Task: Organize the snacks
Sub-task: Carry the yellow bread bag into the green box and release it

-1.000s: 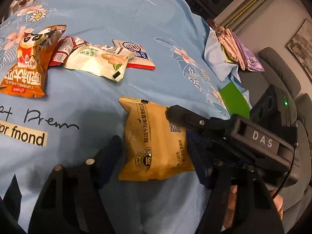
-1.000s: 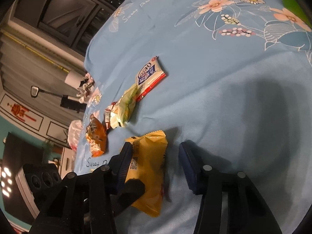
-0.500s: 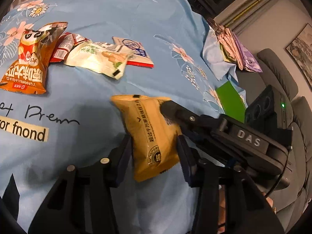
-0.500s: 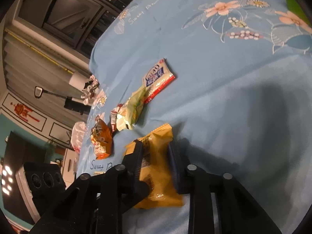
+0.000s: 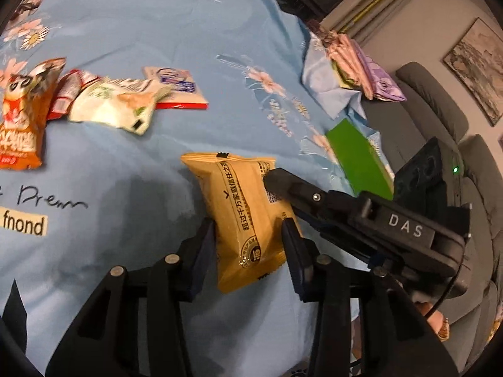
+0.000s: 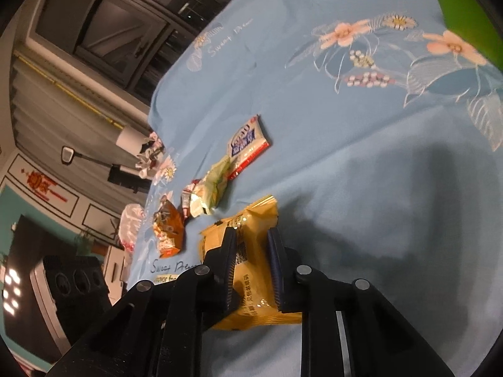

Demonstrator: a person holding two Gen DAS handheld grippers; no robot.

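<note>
Yellow packet [image 5: 242,216] printed in left view, glossy right.

"DAS" marks the right hand-held gripper [image 5: 276,185]; "fnond" the bedsheet [image 5: 220,31].

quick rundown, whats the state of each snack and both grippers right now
yellow pack: pinched from both ends, tilted, one end raised off the sheet
left gripper: fingers have just been closing, shut on the yellow pack
right gripper: fingers have just been closing, shut on the same pack
orange pack: lying flat, untouched
green pack: lying across the red pack
blue-white pack: flat, partly under the green pack
</note>
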